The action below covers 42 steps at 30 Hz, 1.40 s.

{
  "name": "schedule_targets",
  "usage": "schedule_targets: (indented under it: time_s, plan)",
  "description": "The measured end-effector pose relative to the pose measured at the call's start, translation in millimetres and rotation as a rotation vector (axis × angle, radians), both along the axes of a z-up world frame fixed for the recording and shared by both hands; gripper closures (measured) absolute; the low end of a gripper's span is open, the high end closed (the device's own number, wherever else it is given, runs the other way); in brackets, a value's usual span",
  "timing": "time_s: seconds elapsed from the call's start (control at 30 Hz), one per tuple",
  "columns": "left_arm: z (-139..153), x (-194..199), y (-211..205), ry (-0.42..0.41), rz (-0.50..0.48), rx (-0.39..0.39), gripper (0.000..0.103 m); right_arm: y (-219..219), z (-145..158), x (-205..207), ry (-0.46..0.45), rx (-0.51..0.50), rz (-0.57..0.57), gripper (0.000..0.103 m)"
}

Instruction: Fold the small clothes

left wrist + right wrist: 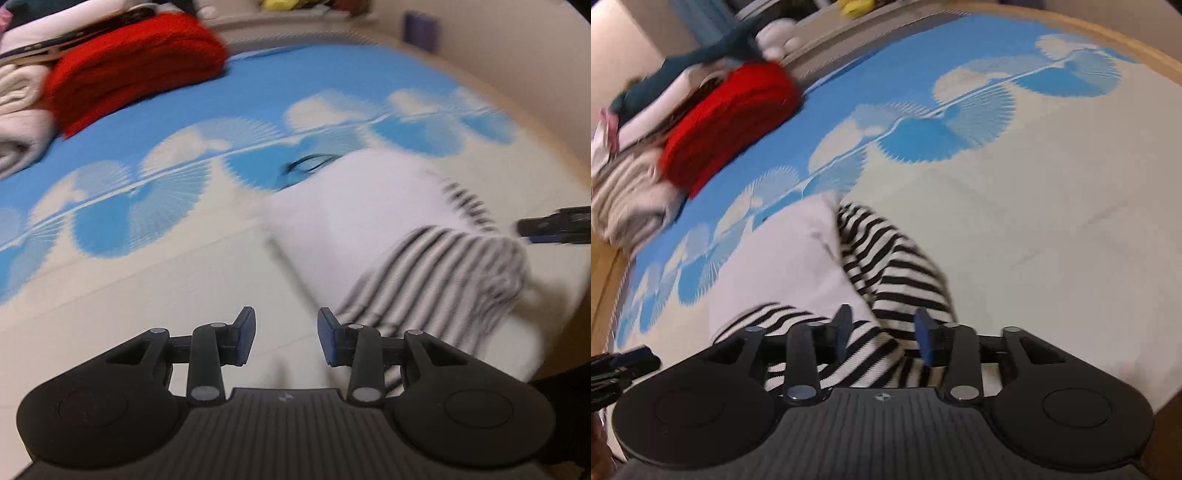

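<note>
A small garment (pixel 798 266), white in the body with black-and-white striped sleeves, lay bunched on a blue-and-cream mat (pixel 1052 206) patterned with fan shapes. The right gripper (pixel 882 334) hovered low over a striped sleeve, its blue-padded fingers (pixel 925 338) parted with the fabric below them and no visible pinch. The left gripper (pixel 286 338) hung just beside the garment's near edge, its fingers (pixel 245 334) likewise apart and holding nothing. At the mat's far side sat a folded red knit (pixel 129 70) against a pile of pale folded clothes (pixel 18 110). Both views were blurred.
</note>
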<state>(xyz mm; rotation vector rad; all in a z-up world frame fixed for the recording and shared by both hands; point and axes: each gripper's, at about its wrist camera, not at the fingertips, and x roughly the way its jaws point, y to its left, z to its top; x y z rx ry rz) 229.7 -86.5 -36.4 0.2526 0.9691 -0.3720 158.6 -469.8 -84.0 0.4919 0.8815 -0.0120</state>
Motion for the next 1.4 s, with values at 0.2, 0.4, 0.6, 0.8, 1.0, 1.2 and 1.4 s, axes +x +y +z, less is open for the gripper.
schedule_targets:
  time_s: [0.2,0.4,0.6,0.8,1.0,1.2,1.4]
  plan:
    - [-4.8,18.6,9.8,0.077,0.091,-0.008,0.058,16.3,-16.1,19.0,0.063,-0.047,0.049,0.044]
    - [0.0,20.5,23.2,0.1,0.171,-0.055,0.049,30.0,-23.3,13.8,0.091,-0.091,0.101,0.071]
    - [1.8,16.8,23.0,0.111,0.204,-0.103,0.049,21.6,16.8,-11.7,-0.099,0.005,0.102,0.099]
    - [10.3,11.1,8.9,0.091,0.148,-0.196,0.049,-20.2,49.9,-60.4,-0.229,0.068,0.023,0.1]
    - [3.4,6.2,-17.1,0.155,0.063,-0.286,0.049,-45.7,5.2,-55.3,0.03,0.011,-0.015,0.1]
    - [-17.4,-3.9,-52.0,0.236,-0.064,-0.29,0.049,-29.1,-15.0,-40.0,0.107,-0.054,0.015,0.1]
    - [-64.4,-5.4,-81.3,0.257,-0.078,-0.051,0.048,-21.0,-32.3,-23.1,0.188,-0.067,0.014,0.1]
